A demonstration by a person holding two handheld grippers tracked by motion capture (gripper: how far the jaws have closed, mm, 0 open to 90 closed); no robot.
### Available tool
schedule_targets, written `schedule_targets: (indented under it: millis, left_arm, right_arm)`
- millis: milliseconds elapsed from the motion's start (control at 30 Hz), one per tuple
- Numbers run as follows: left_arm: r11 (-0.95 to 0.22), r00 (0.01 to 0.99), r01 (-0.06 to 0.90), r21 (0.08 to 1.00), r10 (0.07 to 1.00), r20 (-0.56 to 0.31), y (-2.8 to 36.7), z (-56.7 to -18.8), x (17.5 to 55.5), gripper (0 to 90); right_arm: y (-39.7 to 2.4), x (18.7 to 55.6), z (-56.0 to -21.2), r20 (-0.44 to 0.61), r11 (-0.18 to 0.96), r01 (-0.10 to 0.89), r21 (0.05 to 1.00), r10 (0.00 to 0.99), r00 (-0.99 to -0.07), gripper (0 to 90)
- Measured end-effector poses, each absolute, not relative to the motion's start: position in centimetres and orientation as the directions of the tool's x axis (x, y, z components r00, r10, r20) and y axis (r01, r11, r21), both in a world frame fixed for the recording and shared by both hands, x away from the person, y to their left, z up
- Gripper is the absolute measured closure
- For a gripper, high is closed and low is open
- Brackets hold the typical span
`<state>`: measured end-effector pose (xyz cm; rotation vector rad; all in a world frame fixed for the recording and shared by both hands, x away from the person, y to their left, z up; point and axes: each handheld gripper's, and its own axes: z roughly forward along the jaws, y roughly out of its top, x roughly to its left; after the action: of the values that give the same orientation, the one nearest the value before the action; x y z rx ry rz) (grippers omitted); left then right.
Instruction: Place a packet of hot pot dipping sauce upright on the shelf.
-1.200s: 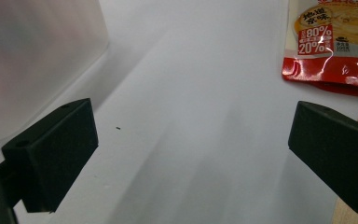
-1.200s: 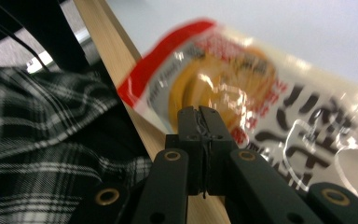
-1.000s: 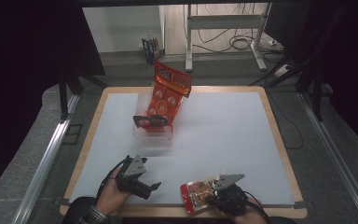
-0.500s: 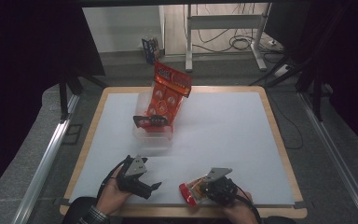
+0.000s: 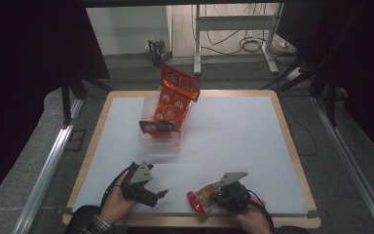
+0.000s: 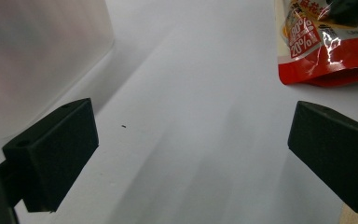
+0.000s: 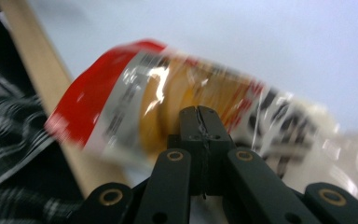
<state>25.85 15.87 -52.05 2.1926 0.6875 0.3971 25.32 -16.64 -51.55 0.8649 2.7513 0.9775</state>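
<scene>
Desk (image 5: 233,141) edge nearest you carries both hands. Your left claw (image 5: 161,194) sits at near left with its jaws spread wide and nothing between them; its own view looks past them to the red corner of the snack packet (image 6: 324,44) at far right. Farther off, a clear plastic tub (image 5: 159,127) holds a tall red bag (image 5: 175,100). At near right, your right claw (image 5: 213,191) is clamped on the packet; the right gripper view shows the jaws pinched together on its wrapper.
</scene>
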Motion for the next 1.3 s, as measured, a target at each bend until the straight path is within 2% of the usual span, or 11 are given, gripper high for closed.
schedule_targets:
  millis: [67, 200, 500, 567, 667, 1067, 1200, 1233, 1300]
  left_arm:
    - [-0.546, 0.805, 0.344, 0.764, 0.59, 0.059, 15.8, -52.1, 25.8, 1.5]
    - [-0.551, 0.808, 0.341, 0.762, 0.586, 0.062, 15.6, -52.1, 25.8, 1.5]
    - [-0.547, 0.807, 0.343, 0.763, 0.588, 0.059, 15.4, -52.1, 25.8, 1.5]
    - [-0.552, 0.808, 0.339, 0.762, 0.585, 0.064, 15.3, -52.1, 25.8, 1.5]
    - [-0.552, 0.81, 0.336, 0.763, 0.582, 0.064, 15.3, -52.1, 25.9, 1.5]
    - [-0.537, 0.807, 0.351, 0.767, 0.589, 0.043, 15.4, -51.9, 26.1, 1.7]
    - [-0.535, 0.804, 0.356, 0.766, 0.593, 0.04, 15.6, -52.0, 26.1, 1.8]
    - [-0.533, 0.804, 0.357, 0.767, 0.594, 0.038, 15.6, -52.0, 26.2, 1.8]
    - [-0.531, 0.802, 0.359, 0.768, 0.596, 0.038, 15.7, -52.0, 26.2, 1.9]
  right_arm:
    - [-17.2, 24.4, -51.6, 0.116, 0.636, 0.487, 0.599, 0.533, -0.838, 88.8]
    - [-17.6, 23.2, -51.8, 0.086, 0.656, 0.474, 0.587, 0.532, -0.843, 88.8]
    - [-16.7, 23.3, -52.1, 0.01, 0.659, 0.43, 0.616, 0.54, -0.841, 89.2]
    - [-16.3, 23.5, -52.3, -0.035, 0.65, 0.412, 0.639, 0.56, -0.828, 89.2]
    - [-14.5, 24.9, -52.2, -0.133, 0.694, 0.372, 0.616, 0.557, -0.82, 89.2]
    - [-12.9, 27.8, -52.3, -0.142, 0.689, 0.377, 0.619, 0.57, -0.809, 89.2]
    - [-13.9, 28.5, -51.6, -0.015, 0.638, 0.444, 0.629, 0.581, -0.814, 88.0]
    - [-14.3, 28.4, -51.2, -0.006, 0.625, 0.448, 0.639, 0.586, -0.81, 84.8]
    - [-15.2, 27.9, -50.3, 0.007, 0.609, 0.452, 0.652, 0.591, -0.807, 84.1]
